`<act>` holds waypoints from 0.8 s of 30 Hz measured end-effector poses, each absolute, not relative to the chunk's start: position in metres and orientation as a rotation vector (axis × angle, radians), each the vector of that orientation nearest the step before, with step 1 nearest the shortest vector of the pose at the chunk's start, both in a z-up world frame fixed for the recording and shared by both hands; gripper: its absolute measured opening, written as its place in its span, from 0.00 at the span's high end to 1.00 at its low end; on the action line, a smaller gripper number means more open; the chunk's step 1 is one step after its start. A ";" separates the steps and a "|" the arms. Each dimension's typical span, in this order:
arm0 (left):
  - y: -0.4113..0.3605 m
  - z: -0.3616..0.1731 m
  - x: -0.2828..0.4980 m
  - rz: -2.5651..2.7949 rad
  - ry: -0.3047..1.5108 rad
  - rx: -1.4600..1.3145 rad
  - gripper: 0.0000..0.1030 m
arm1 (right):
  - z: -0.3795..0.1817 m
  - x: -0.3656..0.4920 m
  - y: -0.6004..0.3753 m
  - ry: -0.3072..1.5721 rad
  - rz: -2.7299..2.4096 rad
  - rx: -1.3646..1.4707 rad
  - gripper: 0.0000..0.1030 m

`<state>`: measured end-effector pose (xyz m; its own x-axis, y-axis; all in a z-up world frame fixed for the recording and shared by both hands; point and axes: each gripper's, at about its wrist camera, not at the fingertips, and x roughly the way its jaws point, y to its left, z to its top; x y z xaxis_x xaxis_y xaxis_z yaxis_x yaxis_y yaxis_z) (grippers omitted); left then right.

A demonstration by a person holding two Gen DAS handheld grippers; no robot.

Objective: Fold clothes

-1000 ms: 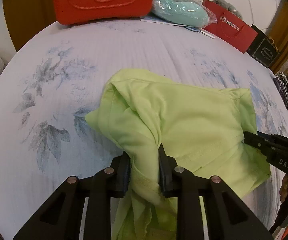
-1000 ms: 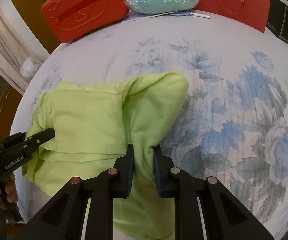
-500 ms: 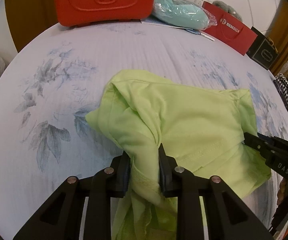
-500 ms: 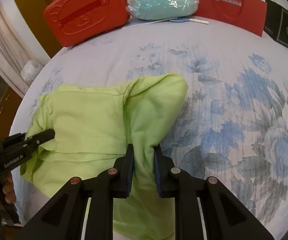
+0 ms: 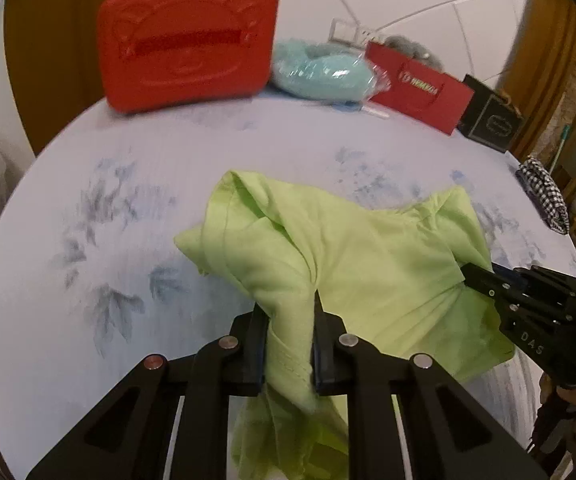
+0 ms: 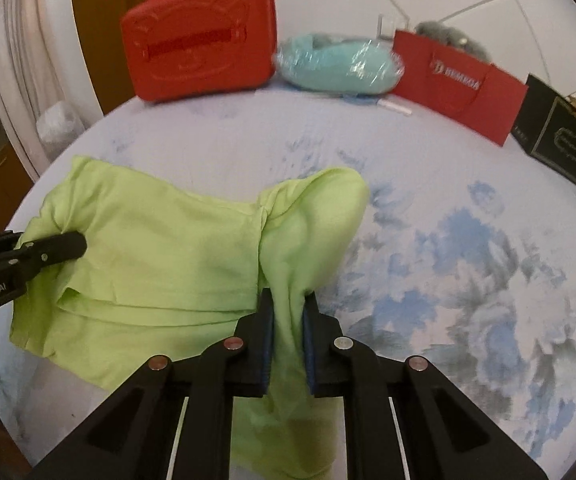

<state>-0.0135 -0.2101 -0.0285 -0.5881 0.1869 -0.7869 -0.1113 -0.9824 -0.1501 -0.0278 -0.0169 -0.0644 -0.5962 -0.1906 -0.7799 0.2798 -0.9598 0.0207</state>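
A soft, rumpled lime-green garment [image 5: 360, 264] lies bunched on the floral-printed bed [image 5: 128, 184]. The left hand-held gripper [image 5: 288, 340] and right hand-held gripper [image 6: 288, 332] each pinch a fabric fold at 6 o'clock.

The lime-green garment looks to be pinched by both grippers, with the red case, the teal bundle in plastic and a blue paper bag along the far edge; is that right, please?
Almost. The paper bag is red, not blue, as the right wrist view shows. The rest stands: the left gripper and the right gripper each pinch the lime-green garment, and the red case and teal bundle sit along the far edge.
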 end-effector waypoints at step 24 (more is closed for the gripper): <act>-0.089 0.026 -0.010 2.588 -0.016 -1.162 0.86 | 0.001 0.015 0.087 0.084 -2.791 1.040 0.89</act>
<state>-0.0100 -0.0889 0.0262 -0.6260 0.2781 -0.7286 -0.2690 -0.9539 -0.1329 0.0147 0.0872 0.0007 -0.7451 -0.1314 -0.6539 0.1705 -0.9853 0.0037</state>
